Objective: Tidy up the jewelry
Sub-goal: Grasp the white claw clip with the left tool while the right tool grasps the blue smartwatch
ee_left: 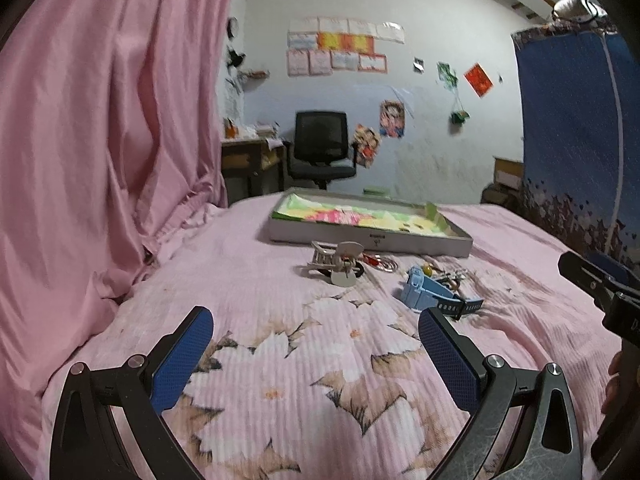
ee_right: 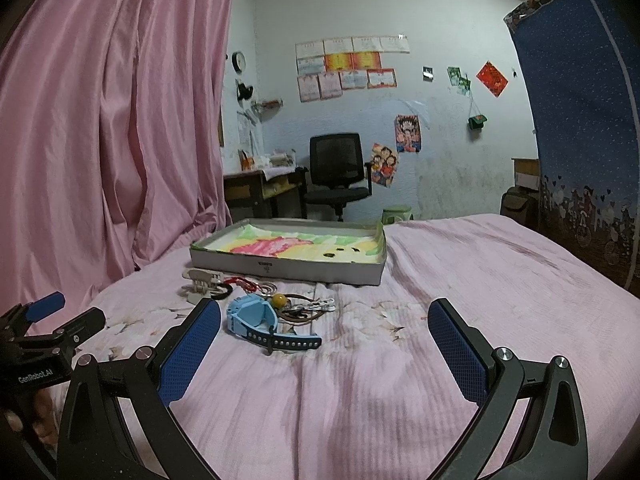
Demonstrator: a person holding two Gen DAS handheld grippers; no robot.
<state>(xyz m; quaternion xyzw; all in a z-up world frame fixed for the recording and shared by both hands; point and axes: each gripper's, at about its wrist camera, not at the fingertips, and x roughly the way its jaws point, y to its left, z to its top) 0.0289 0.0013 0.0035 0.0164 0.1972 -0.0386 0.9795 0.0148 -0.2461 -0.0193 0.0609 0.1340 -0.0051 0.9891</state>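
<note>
In the left wrist view the left gripper (ee_left: 316,354) hangs low over the bed, its blue-padded fingers (ee_left: 182,364) spread wide with nothing between them, only the pink floral bedspread (ee_left: 280,360) showing in the gap. The jewelry lies above that gap, in the middle of the frame: a white claw hair clip (ee_left: 334,264) left of centre, a red and silver beaded piece (ee_left: 378,261) touching it on its right, and a light blue wristwatch (ee_left: 430,292) with a dark perforated strap lower right of those. A small yellow bead (ee_left: 428,269) sits just above the watch, beside a tangle of small metal pieces (ee_left: 452,278) too fine to tell apart. Behind the heap, a shallow grey tray (ee_left: 372,240) with a colourful painted lining rests flat on the bed. Part of the right gripper (ee_left: 600,284) enters at the right edge.

In the right wrist view the right gripper (ee_right: 324,344) is likewise held wide apart and grips nothing. The wristwatch (ee_right: 260,322) lies just right of its left finger pad (ee_right: 190,350), the bead (ee_right: 279,300) and a thin brown ring-shaped bangle (ee_right: 304,312) just above it, the hair clip (ee_right: 204,280) further upper left, the tray (ee_right: 288,268) behind. The left gripper (ee_right: 44,320) shows at the lower left edge

A pink curtain (ee_right: 112,120) fills the left of both views; a black office chair (ee_right: 338,168) stands by the far wall
</note>
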